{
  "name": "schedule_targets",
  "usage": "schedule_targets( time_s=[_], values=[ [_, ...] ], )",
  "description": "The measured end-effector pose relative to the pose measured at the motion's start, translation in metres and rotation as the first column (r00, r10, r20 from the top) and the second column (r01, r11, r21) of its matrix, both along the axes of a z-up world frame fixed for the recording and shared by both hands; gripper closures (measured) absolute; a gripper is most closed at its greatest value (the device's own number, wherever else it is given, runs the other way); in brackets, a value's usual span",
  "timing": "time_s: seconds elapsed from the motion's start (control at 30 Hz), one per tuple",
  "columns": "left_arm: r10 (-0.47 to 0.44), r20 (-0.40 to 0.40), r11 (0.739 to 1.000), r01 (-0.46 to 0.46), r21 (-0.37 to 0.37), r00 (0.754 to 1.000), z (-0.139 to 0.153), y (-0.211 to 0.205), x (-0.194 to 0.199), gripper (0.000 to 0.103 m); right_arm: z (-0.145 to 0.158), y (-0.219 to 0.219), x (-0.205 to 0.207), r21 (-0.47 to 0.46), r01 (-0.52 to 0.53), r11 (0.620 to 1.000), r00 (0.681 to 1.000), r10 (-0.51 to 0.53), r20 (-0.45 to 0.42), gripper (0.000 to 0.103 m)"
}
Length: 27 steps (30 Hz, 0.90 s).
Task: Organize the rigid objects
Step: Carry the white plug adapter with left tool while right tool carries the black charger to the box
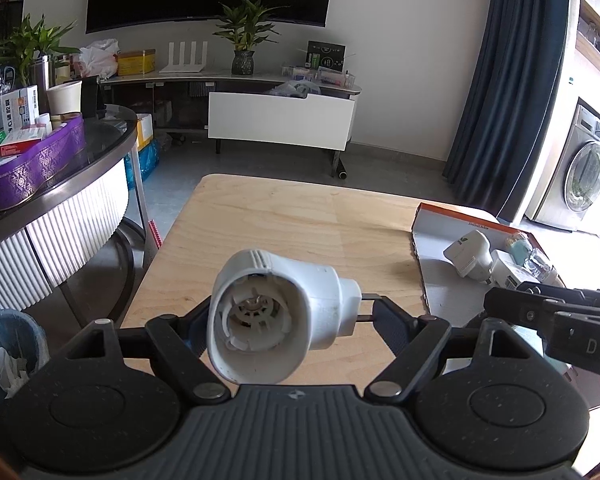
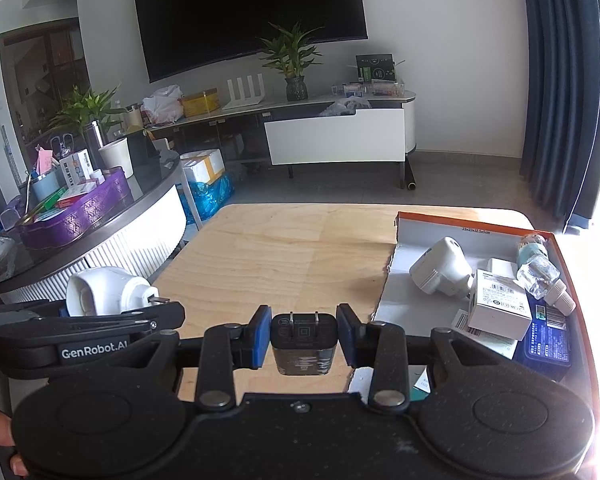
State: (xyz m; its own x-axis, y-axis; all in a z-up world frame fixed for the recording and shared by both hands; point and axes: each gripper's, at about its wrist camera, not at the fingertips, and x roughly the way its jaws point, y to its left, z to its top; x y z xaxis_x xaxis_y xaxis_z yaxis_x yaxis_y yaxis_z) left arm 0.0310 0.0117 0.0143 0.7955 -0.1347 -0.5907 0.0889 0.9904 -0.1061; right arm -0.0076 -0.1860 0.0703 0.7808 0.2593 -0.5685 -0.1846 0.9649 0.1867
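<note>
Two tools are up over the wooden worktop (image 2: pixel 284 248), each with something clamped in it. The left tool (image 1: pixel 290 314) stands wide and grips a white plug-in device (image 1: pixel 278 316) across its length: a rounded body with a big open mouth showing ribbed plastic inside, facing the camera, and a narrower end with metal prongs (image 1: pixel 366 306) against the right-hand pad. The right tool (image 2: pixel 303 336) is drawn in tight, its blue pads (image 2: pixel 262 336) pressing both sides of a small black charger (image 2: pixel 303 340), a squat block with two flat prongs sticking up and grey print on its face. Both held things hang clear above the wood (neither touches it). The worktop itself is bare across its middle and left, with rounded far corners and open floor beyond; its right part is taken up by a shallow cardboard tray (image 2: pixel 428 216) with orange edges, whose near-left wall looks torn and ragged. In the tray I count one white plug adapter (image 2: pixel 440 268) lying tilted, one white carton (image 2: pixel 500 304) beside it, one clear small bottle (image 2: pixel 540 276) on its side, and one blue flat pack (image 2: pixel 548 340) under the carton's corner. From the right-hand view the left tool sits just to the left, well apart from the tray.
</note>
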Motion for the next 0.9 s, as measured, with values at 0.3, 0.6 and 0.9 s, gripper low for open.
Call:
schedule_targets(
  time_s=[0.3, 0.6, 0.9],
  values=[
    [-0.024, 0.000, 1.000, 0.024, -0.012, 1.000, 0.000, -0.009, -0.012, 0.020, 0.001, -0.013, -0.018, 0.002, 0.031, 1.000, 0.999, -0.031, 0.013, 0.059],
    [-0.063, 0.007, 0.998, 0.063, -0.021, 0.998, 0.002, -0.018, -0.021, 0.020, 0.005, -0.026, -0.033, 0.010, 0.065, 0.998, 0.997, -0.065, 0.034, 0.059],
    [-0.103, 0.015, 0.995, 0.103, -0.009, 0.995, 0.002, -0.029, -0.028, 0.020, 0.008, -0.037, -0.044, 0.012, 0.093, 0.996, 0.995, -0.094, 0.046, 0.059]
  ],
)
